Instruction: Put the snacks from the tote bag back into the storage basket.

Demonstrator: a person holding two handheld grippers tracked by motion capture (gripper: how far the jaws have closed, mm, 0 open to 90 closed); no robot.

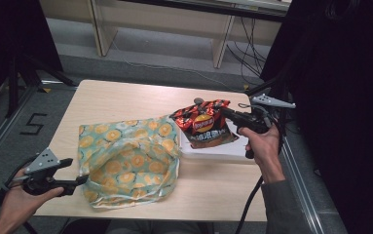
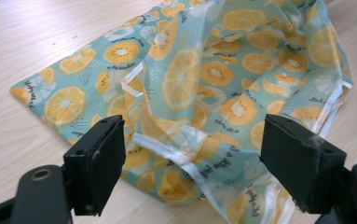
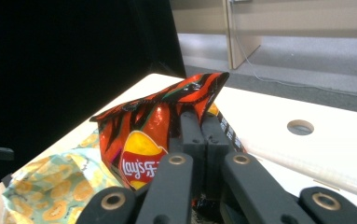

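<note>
Item 1: chip bag (image 1: 205, 124), red and black with a yellow logo. Held by its top edge in the right tool (image 1: 229, 114), jaws clamped together on the foil, as the right gripper view confirms (image 3: 167, 121). The bag hangs tilted above a white flat box (image 1: 223, 148) at the right side of the table (image 1: 125, 97), its lower end at or just over the box; contact cannot be told.

Item 2: cloth bag (image 1: 128, 161), teal with an orange-slice print, lying crumpled left of centre on the table, its mouth loosely gaping toward the chip bag. In the left gripper view (image 2: 190, 93) the white-trimmed hem lies between the 2 pads.

Item 3: left tool (image 1: 79, 181), at the cloth bag's near left edge, jaws spread wide, gripping nothing.

Progress, as judged: the work looks like packing the chip bag into the cloth bag. Done: chip bag picked up. Left: seizing the hem, opening the mouth, moving the chip bag across and in, releasing.

Surface: light wood-grain table, otherwise bare. A round hole shows in the white box (image 3: 300, 127).

Room: grey floor with a taped numeral 5 (image 1: 33, 124), pale wooden furniture legs behind, black curtains at both sides, loose cables by the far wall.
</note>
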